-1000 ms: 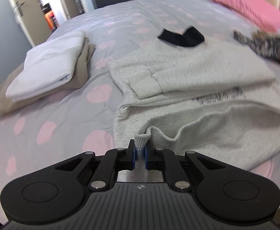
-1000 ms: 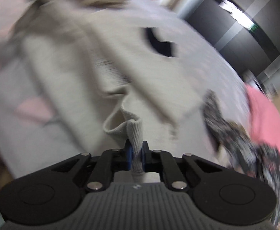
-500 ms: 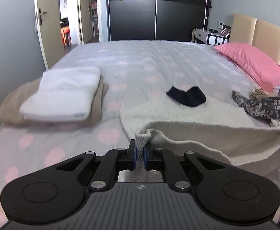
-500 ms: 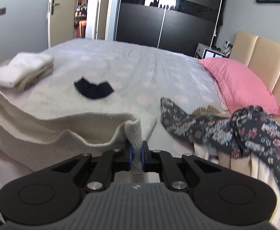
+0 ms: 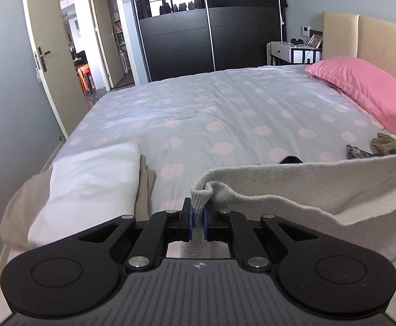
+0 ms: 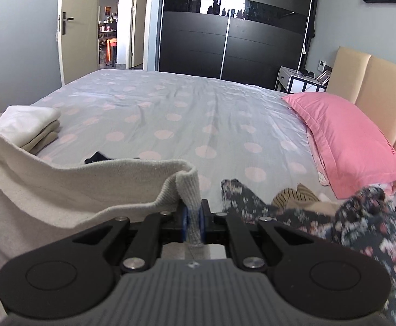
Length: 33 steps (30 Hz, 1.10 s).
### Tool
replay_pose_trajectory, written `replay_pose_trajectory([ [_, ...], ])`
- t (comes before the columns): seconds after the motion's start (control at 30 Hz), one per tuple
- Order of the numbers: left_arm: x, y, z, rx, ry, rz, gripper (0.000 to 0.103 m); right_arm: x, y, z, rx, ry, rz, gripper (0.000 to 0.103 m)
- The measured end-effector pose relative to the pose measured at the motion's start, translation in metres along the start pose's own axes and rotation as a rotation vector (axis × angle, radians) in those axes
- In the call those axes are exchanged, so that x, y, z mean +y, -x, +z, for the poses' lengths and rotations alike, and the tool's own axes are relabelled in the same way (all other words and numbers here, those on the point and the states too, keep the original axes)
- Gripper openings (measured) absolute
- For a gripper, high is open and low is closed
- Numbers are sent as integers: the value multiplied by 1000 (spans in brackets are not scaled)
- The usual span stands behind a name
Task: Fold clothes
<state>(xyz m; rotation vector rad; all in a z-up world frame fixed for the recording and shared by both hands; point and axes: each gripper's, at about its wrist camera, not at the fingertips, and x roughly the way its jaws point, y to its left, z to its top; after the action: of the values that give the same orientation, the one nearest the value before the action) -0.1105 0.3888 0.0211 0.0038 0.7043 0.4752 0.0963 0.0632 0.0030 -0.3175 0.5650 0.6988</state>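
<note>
Bedroom with a polka-dot bed (image 5: 225, 114) under us. We've got the cream sweater (image 5: 320, 190) pinched at its ribbed hem in both tongs: left tongs (image 5: 197, 218) clenched on one corner, right tongs (image 6: 193, 224) clenched on the other, fabric stretched between and lifted off the bed. Folded white and beige stack (image 6: 29, 127) sits to the left, floral garment (image 6: 347, 222) and pink pillow (image 6: 344, 138) right.
</note>
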Motion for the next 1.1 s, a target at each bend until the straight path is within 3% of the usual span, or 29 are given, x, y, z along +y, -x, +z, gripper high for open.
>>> replay_pose_trajectory([
  [0.27,4,-92,19,50,-34,24,5,1,-95,27,34,26,-33,10],
  [0.67,-1,-215,1,160,-34,54,5,-6,-242,17,171,-26,-87,10],
  [1.0,4,-274,-23,244,-8,56,6,-15,-318,-9,292,-119,-80,10],
  [1.1,8,-279,-27,255,13,65,14,-15,-328,-11,319,-130,-78,10],
])
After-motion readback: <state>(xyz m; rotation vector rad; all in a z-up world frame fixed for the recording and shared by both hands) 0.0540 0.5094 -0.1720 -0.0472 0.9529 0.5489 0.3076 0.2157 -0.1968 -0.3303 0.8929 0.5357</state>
